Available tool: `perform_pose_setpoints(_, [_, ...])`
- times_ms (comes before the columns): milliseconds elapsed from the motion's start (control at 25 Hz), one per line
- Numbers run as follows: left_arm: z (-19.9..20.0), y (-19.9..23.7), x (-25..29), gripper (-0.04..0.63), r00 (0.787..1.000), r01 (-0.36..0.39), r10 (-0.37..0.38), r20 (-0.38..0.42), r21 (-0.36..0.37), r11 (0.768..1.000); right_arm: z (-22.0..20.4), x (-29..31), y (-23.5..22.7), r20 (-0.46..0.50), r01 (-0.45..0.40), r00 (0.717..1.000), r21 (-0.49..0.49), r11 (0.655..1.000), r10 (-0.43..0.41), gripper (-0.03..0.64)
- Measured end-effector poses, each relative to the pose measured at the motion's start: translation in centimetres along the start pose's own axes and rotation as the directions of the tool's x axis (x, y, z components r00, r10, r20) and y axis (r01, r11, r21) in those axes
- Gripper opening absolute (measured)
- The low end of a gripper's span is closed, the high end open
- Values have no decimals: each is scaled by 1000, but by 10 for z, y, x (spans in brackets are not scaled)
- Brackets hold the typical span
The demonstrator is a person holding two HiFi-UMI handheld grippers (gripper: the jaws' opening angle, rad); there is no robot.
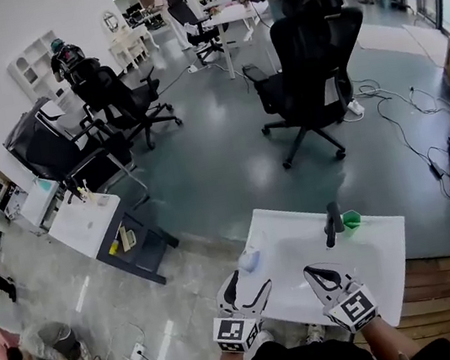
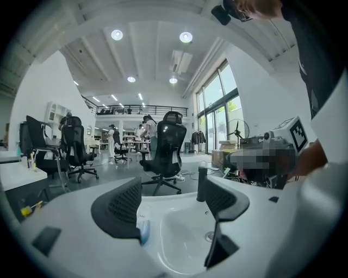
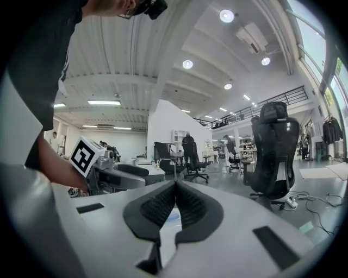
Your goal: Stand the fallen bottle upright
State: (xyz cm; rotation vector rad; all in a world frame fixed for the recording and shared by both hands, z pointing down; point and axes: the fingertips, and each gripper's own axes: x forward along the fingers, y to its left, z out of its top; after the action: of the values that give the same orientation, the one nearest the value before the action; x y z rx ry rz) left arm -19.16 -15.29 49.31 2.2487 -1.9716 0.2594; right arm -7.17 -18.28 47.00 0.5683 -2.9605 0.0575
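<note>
Head view
- Landmark: white sink, set in a white counter at the edge of an office floor.
- Bottle: lies on its side on the sink's left rim, pale with a bluish end.
- Faucet: black, upright at the sink's far rim; a small green object stands just right of it.
- Left gripper: over the sink's near-left corner, just short of the bottle, jaws spread.
- Right gripper: over the sink's near rim, right of the left gripper.
- Office chair: black, well beyond the sink.

Left gripper view
- Left gripper: jaws wide apart, nothing clamped, no contact.
- Bottle: down flat on the sink's left rim, blue end towards the camera, just beside the left jaw's inner face.
- Sink: bowl fills the gap between the jaws; drain at its bottom.
- Faucet: at the far rim, beside the right jaw's tip.

Right gripper view
- Right gripper: jaw tips pressed together, nothing held.
- Gap below the tips: white with a blue patch; cannot tell what it is.
- Left gripper: to the left, its marker cube tilted.
</note>
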Motion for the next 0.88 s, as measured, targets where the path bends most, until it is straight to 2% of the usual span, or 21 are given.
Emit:
perform_pose_setpoints(200, [-10, 18, 32, 360, 999, 19, -18, -42, 14, 1000, 0, 28, -18, 2, 11, 1000, 3, 1000, -11, 15])
perform_pose_setpoints(480, [-35, 69, 80, 360, 986, 39, -47, -159, -57, 998, -5, 72, -34, -18, 54, 998, 46, 997, -53, 15])
perform_pose_setpoints(760, [-62, 99, 127, 360, 950, 53, -72, -303, -69, 996, -6, 103, -49, -42, 69, 997, 61, 996, -67, 15])
perform_pose_setpoints(840, [-76, 103, 144, 360, 927, 63, -82, -367, -63, 996, -8, 108, -54, -45, 73, 996, 62, 995, -70, 15])
perform_pose_setpoints(880, [-85, 104, 151, 360, 908, 72, -90, -410, -60, 996, -10, 109, -56, -46, 76, 996, 61, 995, -73, 15])
